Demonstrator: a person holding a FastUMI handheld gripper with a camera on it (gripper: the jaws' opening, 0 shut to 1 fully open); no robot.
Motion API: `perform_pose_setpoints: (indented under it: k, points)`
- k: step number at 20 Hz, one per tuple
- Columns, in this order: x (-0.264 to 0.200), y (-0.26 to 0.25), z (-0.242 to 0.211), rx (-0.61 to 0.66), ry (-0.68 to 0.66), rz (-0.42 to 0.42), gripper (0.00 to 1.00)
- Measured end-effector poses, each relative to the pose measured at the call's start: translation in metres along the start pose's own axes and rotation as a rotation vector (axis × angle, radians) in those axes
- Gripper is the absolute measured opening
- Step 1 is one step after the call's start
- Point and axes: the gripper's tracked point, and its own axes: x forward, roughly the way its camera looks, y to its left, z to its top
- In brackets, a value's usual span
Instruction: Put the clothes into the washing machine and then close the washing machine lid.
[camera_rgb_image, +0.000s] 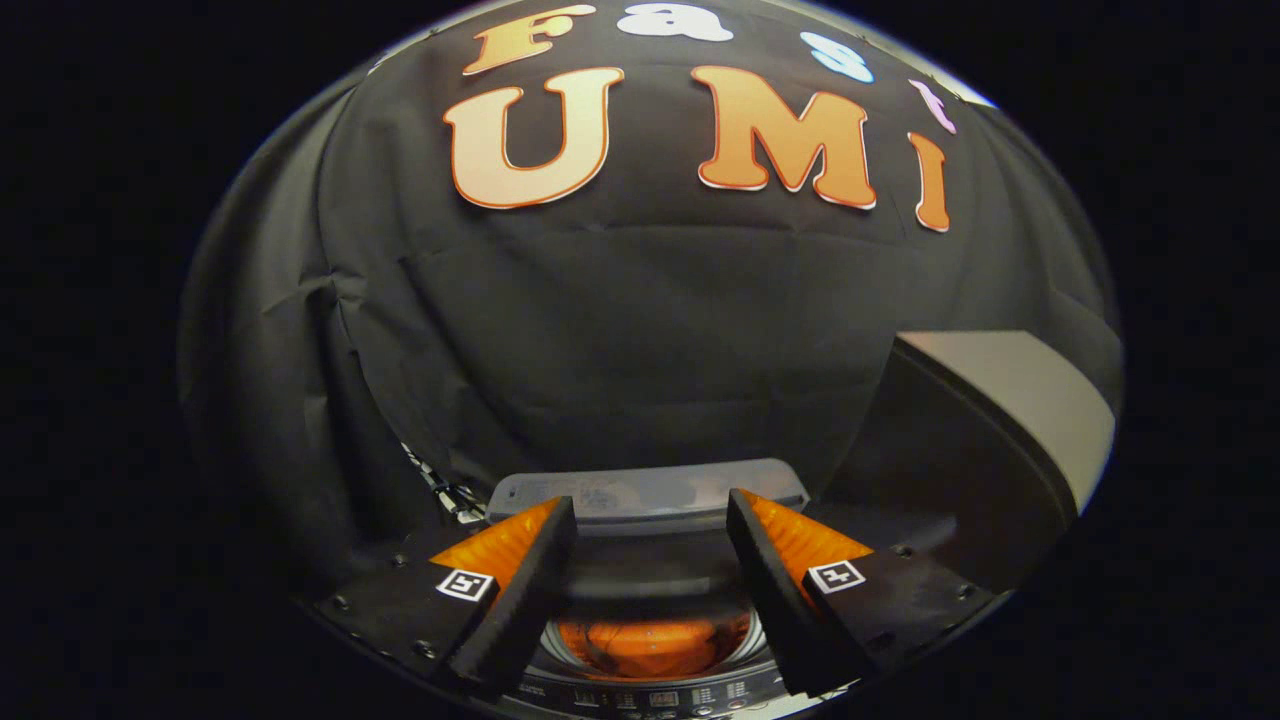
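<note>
Below my fingers, orange clothes (650, 640) already sit in the washing machine (650, 690) drum. Hand-held gripper (650, 530) spread apart, empty. Lid (648, 492) stands raised just beyond the tips, long edge crosswise, hinge probably rearward. I'd hook its top edge, pull toward me, lower slowly.

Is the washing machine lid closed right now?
No, the lid stands raised behind the open tool, and orange clothes show in the drum.

Demo booth: black cloth wall (640, 330) behind top-load washing machine (650, 495).
</note>
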Motion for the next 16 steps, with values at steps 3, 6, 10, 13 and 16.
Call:
perform_pose_setpoints:
  k: [3,6,10,13,16]
  points:
    - [0.005,0.003,-0.028,0.0,0.068,0.003,0.98]
    - [0.004,0.006,-0.036,-0.001,0.089,0.022,0.98]
    - [-0.008,0.004,-0.017,-0.006,0.071,0.049,0.98]
    - [-0.029,0.0,0.022,-0.014,0.013,0.081,0.98]
    - [-0.069,-0.015,0.068,-0.021,-0.051,0.108,0.98]
